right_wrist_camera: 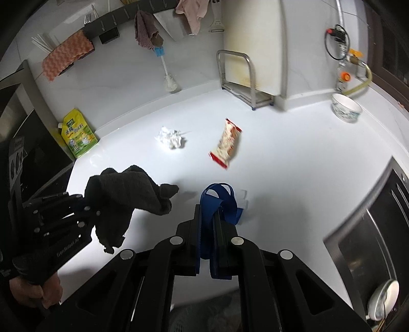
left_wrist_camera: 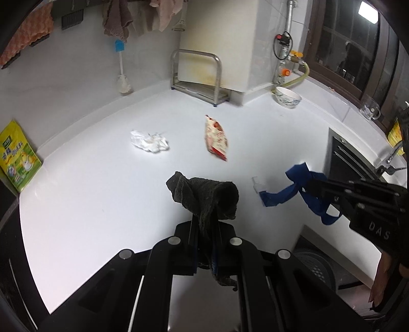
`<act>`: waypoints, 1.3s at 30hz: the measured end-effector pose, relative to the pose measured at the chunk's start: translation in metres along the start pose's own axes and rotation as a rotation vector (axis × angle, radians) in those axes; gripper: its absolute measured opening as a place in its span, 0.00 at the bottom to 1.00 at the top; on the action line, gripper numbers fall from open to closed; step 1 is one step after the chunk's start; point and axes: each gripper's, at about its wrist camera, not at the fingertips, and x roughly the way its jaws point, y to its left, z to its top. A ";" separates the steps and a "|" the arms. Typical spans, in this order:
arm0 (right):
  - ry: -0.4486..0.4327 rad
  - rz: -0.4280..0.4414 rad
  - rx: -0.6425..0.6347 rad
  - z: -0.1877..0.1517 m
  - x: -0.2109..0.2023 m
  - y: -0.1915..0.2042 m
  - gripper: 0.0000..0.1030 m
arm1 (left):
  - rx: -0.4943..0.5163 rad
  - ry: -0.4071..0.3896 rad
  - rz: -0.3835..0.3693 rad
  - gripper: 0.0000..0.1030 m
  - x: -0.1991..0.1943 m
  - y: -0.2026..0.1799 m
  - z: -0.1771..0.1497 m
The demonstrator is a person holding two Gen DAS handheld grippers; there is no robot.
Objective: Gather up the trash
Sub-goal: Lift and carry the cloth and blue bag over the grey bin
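"DAS" lettering on right tool [left_wrist_camera: 313, 186]

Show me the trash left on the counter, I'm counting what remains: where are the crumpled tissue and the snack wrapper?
crumpled tissue [left_wrist_camera: 149, 142]: left wrist view, middle of the white wad.
snack wrapper [right_wrist_camera: 226, 144]: right wrist view, centre of the red and cream pack.

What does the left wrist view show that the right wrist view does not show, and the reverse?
Only the left wrist view: a glass mug and a faucet. Only the right: forks and straws on the wall. Both: left gripper shut on the dark cloth, right gripper shut on the blue strap, crumpled tissue, snack wrapper, bowl.
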 end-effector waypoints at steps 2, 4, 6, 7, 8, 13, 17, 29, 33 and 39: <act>-0.001 0.004 0.008 -0.014 -0.011 -0.005 0.07 | 0.005 -0.002 0.002 0.08 -0.007 -0.014 -0.009; 0.003 0.009 0.012 -0.030 -0.024 -0.012 0.07 | 0.006 0.000 0.003 0.08 -0.014 -0.027 -0.019; 0.008 0.016 0.015 -0.044 -0.034 -0.017 0.07 | 0.009 0.002 0.004 0.08 -0.019 -0.039 -0.028; 0.011 0.019 0.017 -0.051 -0.039 -0.019 0.07 | 0.011 0.003 0.005 0.08 -0.022 -0.045 -0.032; 0.013 0.021 0.018 -0.056 -0.042 -0.021 0.07 | 0.013 0.005 0.007 0.08 -0.025 -0.052 -0.038; 0.029 0.032 0.018 -0.092 -0.062 -0.031 0.07 | 0.013 0.016 0.012 0.08 -0.036 -0.078 -0.060; 0.049 0.038 0.020 -0.117 -0.071 -0.040 0.07 | 0.010 0.034 0.015 0.08 -0.040 -0.097 -0.077; 0.130 0.054 0.042 -0.177 -0.072 -0.067 0.07 | 0.016 0.114 0.008 0.08 -0.030 -0.145 -0.124; 0.164 0.067 0.057 -0.191 -0.066 -0.074 0.07 | 0.020 0.142 0.017 0.08 -0.022 -0.152 -0.133; 0.197 0.076 0.059 -0.202 -0.055 -0.077 0.07 | 0.016 0.186 0.025 0.08 -0.009 -0.158 -0.144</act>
